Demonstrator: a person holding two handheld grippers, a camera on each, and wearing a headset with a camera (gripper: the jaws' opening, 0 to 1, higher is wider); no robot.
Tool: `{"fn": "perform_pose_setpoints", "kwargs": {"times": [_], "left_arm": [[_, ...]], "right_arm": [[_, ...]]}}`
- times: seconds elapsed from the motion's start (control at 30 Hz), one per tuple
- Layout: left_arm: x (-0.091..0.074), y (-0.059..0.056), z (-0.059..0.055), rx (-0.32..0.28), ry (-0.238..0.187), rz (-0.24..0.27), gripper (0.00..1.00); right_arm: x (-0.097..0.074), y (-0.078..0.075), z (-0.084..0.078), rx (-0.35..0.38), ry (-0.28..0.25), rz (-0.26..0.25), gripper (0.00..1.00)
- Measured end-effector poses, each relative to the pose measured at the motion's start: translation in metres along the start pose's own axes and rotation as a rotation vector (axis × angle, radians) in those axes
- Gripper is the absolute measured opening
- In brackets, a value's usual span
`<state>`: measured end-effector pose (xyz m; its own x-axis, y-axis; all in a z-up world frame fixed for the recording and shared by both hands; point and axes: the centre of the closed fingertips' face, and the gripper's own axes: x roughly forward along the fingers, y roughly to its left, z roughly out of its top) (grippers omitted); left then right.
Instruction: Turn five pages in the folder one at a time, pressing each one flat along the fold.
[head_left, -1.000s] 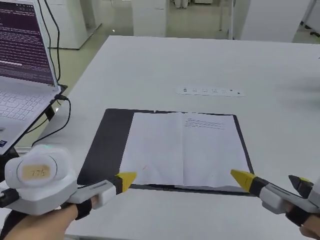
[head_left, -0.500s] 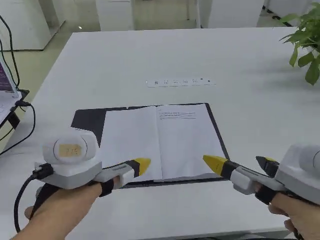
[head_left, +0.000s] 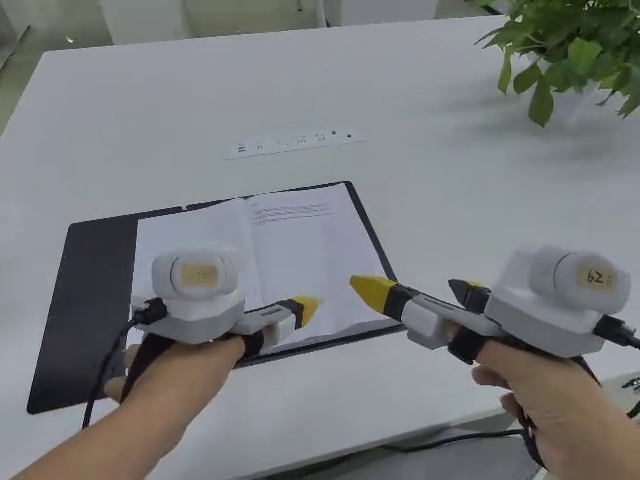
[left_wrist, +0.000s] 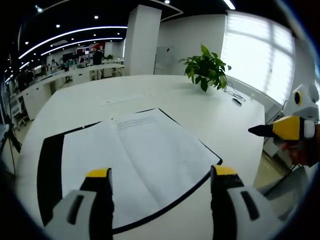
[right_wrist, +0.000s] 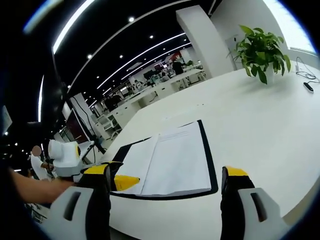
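1. The folder (head_left: 300, 245) lies open on the white desk (head_left: 450, 170) right before me, with its white pages up. A wide strip of black cover is bare on its left side.
2. My left gripper (head_left: 298, 310) is over the near edge of the folder, just to the right of the fold. In the left gripper view its jaws (left_wrist: 161, 172) are well apart and I see the open pages (left_wrist: 135, 150) through the gap. I cannot tell if the tip touches the paper.
3. My right gripper (head_left: 415, 290) is over bare desk, just beside the near right corner of the folder, and points left toward the other gripper. In its own view the jaws (right_wrist: 166, 170) are also apart, with the folder (right_wrist: 175, 160) between and beyond them.
4. The two yellow tips are near each other but do not touch.
5. In the head view the body of the left gripper and my hand cover the near part of the left page, so that corner is hidden from me.
6. Around the work: a white power strip (head_left: 293, 143) lies on the desk beyond the folder, well apart from it, and a green plant (head_left: 565, 45) stands at the far right.
7. A black cable (head_left: 105, 375) hangs from the left gripper across the black cover.
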<state>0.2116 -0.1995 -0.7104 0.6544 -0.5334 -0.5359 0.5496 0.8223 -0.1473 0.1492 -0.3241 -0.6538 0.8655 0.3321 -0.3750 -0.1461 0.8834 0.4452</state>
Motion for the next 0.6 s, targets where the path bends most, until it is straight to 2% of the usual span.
{"fn": "perform_pose_setpoints", "kwargs": {"times": [0.3,0.47,0.6], "left_arm": [[0.036,-0.029,-0.011,0.027,0.030,-0.040,0.77],[0.053,-0.041,-0.011,0.039,0.025,-0.048,0.75],[0.067,-0.046,-0.013,0.045,0.025,-0.051,0.74]], "right_arm": [[0.002,-0.010,-0.004,-0.004,0.013,-0.007,0.91],[0.004,-0.015,-0.008,0.011,0.021,-0.010,0.90],[0.005,-0.018,-0.011,0.015,0.032,-0.013,0.90]]}}
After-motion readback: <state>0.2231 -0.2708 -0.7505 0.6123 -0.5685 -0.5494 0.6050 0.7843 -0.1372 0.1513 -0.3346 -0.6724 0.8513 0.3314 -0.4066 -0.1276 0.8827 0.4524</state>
